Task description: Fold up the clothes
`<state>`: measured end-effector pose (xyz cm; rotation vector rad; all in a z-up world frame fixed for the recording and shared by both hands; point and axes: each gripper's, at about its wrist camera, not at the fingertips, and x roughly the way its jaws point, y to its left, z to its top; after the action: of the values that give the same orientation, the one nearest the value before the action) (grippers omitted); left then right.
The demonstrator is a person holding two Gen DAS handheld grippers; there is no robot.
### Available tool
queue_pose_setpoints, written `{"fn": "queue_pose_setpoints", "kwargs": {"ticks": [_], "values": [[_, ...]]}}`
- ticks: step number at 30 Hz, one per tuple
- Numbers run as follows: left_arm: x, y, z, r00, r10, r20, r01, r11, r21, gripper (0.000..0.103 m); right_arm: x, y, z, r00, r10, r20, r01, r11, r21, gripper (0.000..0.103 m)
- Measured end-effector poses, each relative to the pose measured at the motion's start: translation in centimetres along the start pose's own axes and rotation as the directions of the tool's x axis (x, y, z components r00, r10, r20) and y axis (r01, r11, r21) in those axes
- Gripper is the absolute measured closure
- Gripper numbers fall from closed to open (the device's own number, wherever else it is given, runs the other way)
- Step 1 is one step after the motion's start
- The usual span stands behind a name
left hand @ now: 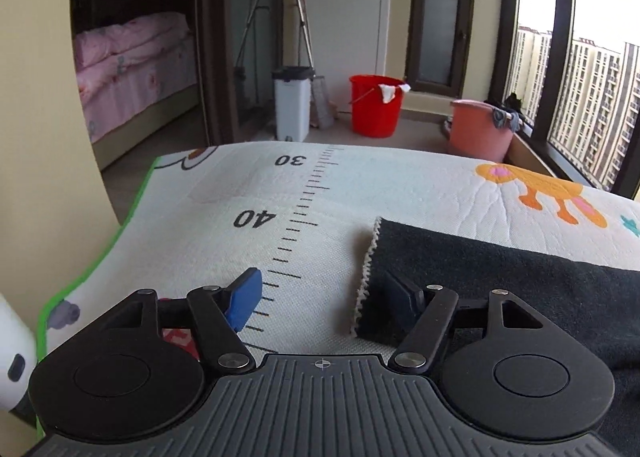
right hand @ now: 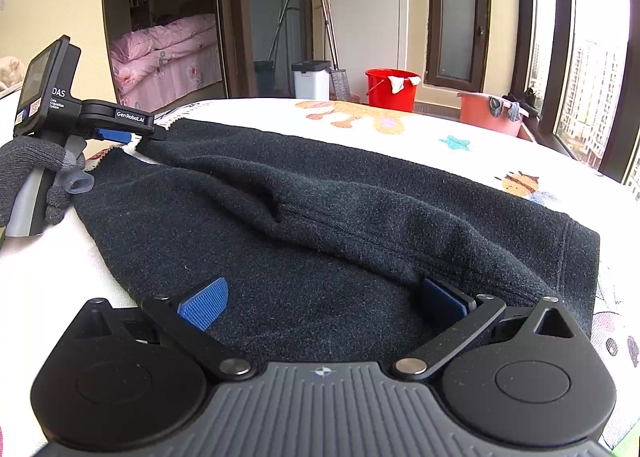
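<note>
A black fleece garment (right hand: 320, 225) with a white stitched edge lies spread on a white play mat (left hand: 304, 193) printed with a ruler and cartoon animals. In the left wrist view my left gripper (left hand: 324, 297) is open and low over the mat, at the garment's (left hand: 500, 277) white-stitched left corner; its right finger rests on the cloth, its left finger over bare mat. In the right wrist view my right gripper (right hand: 324, 301) is open and low over the near part of the garment, a raised fold by its right finger. The left gripper also shows there at the far left (right hand: 120, 129).
Beyond the mat stand a white bin (left hand: 292, 105), a red bucket (left hand: 376, 105) and a pink tub (left hand: 480, 129). Windows run along the right. A doorway on the left shows a pink bed (left hand: 132, 65). The mat's green border (left hand: 92, 269) marks its left edge.
</note>
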<state>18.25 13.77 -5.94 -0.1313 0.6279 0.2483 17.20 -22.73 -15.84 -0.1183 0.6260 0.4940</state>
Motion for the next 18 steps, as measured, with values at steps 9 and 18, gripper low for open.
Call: {"fn": "queue_pose_setpoints", "kwargs": {"ticks": [9,18], "values": [[-6.6,1.4,-3.6,0.976,-0.214,-0.047,0.216,0.974,0.06,0.009,0.1,-0.1,0.1,1.0,0.014,0.001,-0.014,1.0,0.0,0.0],[-6.5,-0.4,-5.1,0.975,-0.216,-0.06,0.223,0.959,0.172,0.075,-0.1,0.1,-0.1,1.0,-0.002,-0.001,0.002,1.0,-0.001,0.0]]}}
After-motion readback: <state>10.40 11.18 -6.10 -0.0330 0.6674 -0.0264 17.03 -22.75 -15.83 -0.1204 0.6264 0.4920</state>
